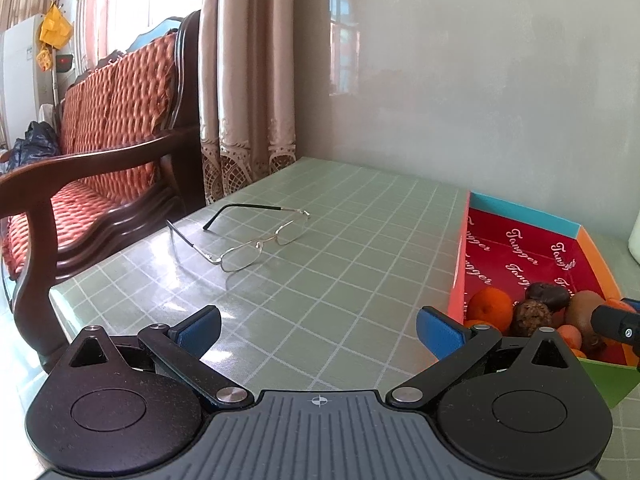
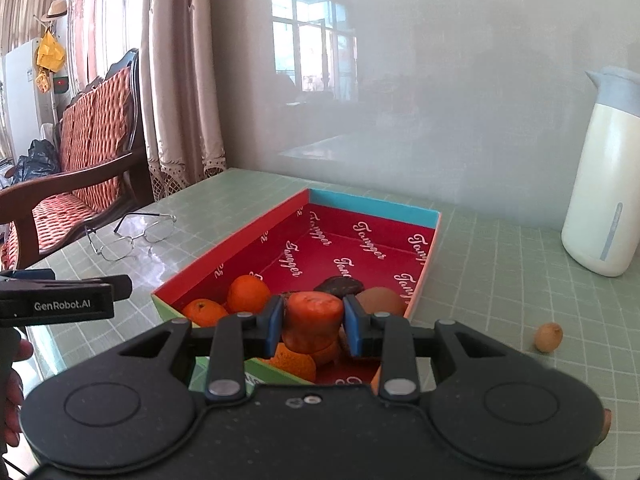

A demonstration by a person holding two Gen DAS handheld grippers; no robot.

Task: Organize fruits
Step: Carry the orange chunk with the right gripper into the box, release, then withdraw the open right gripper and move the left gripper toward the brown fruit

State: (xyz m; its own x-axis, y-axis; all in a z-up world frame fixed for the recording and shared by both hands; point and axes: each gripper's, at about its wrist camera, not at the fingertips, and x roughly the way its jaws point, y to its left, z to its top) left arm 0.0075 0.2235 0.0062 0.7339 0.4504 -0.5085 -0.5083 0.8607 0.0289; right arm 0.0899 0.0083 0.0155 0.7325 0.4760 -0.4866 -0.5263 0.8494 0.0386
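Observation:
A red-lined cardboard box (image 2: 360,248) lies on the green checked table; it also shows in the left wrist view (image 1: 520,248). Its near end holds tangerines (image 2: 248,293), a kiwi (image 2: 380,300) and dark fruits (image 2: 340,285). My right gripper (image 2: 314,322) is shut on an orange persimmon-like fruit (image 2: 314,320) just above that pile. My left gripper (image 1: 318,328) is open and empty, low over the table left of the box; it shows in the right wrist view (image 2: 64,298). A small tan fruit (image 2: 549,337) lies on the table right of the box.
A pair of metal-framed glasses (image 1: 248,240) lies on the table left of the box. A white thermos jug (image 2: 604,184) stands at the back right by the wall. A wooden sofa with red cushions (image 1: 104,152) stands beyond the table's left edge.

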